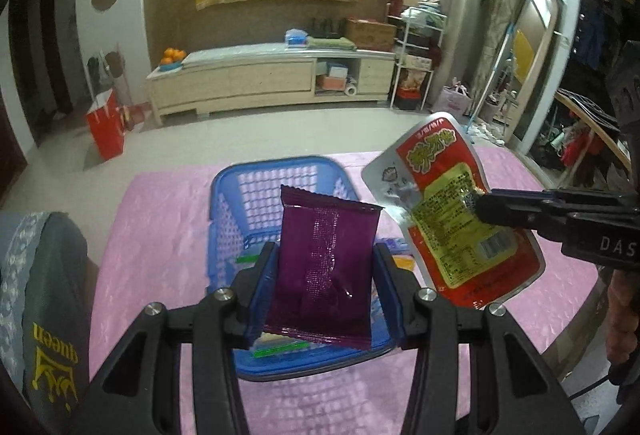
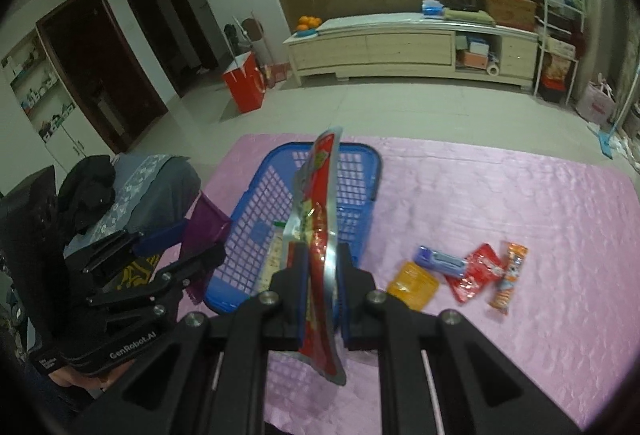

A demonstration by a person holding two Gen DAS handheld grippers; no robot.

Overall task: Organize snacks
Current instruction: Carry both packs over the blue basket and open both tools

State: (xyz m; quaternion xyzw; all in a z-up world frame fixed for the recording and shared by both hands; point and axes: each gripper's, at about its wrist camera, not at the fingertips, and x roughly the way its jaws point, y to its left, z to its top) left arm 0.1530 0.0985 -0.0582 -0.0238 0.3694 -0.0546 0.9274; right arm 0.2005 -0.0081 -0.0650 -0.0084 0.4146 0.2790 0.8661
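Purple packet (image 1: 326, 271) between left fingers (image 1: 262, 291), red pouch (image 2: 320, 263) between right fingers (image 2: 298, 299).

Both tools are matte black plastic with open triangular cut-outs in their linkage arms and round silver screw heads at the pivots. The left tool (image 1: 326, 289) carries blue pads on the inner faces of its fingers (image 1: 262, 275); seen from the right wrist, its body bears white "GenRobot.AI" lettering at 8 o'clock. The right tool (image 2: 320, 275) has the same blue-lined fingers (image 2: 301, 267), and white letters "DAS" show on its housing at 3 o'clock in the left view.
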